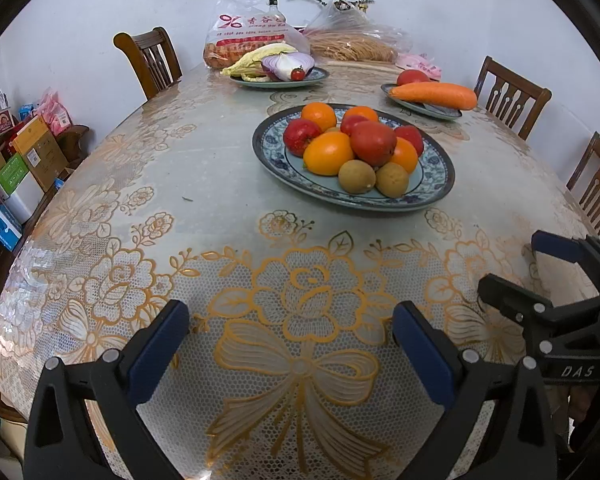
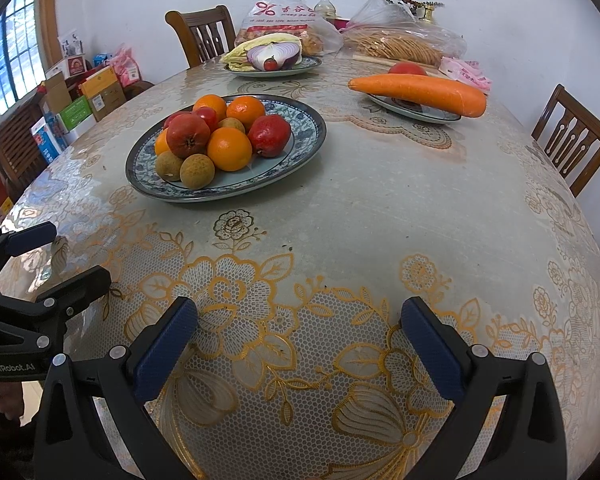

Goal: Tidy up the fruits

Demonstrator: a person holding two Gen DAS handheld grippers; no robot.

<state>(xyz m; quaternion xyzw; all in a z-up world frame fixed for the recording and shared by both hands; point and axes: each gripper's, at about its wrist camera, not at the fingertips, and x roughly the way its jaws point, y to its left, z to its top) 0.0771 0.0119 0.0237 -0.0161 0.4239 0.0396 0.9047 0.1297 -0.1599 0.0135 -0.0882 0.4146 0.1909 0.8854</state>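
Both tongs (image 1: pixel 290 346) (image 2: pixel 300 342) agape, seemingly hovering, fruit plate (image 1: pixel 440 184) beyond

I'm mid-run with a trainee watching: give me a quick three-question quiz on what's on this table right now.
1. True or false: the left tongs and right tongs are both open and empty.
2. Multiple choice: the carrot lies on a) the fruit plate, b) a small plate beside a tomato, c) the bare tablecloth.
3. Fill in: the cut onion shares the far plate with cabbage and a small ____.

Key: 1 true; 2 b; 3 tomato, the cherry tomato.
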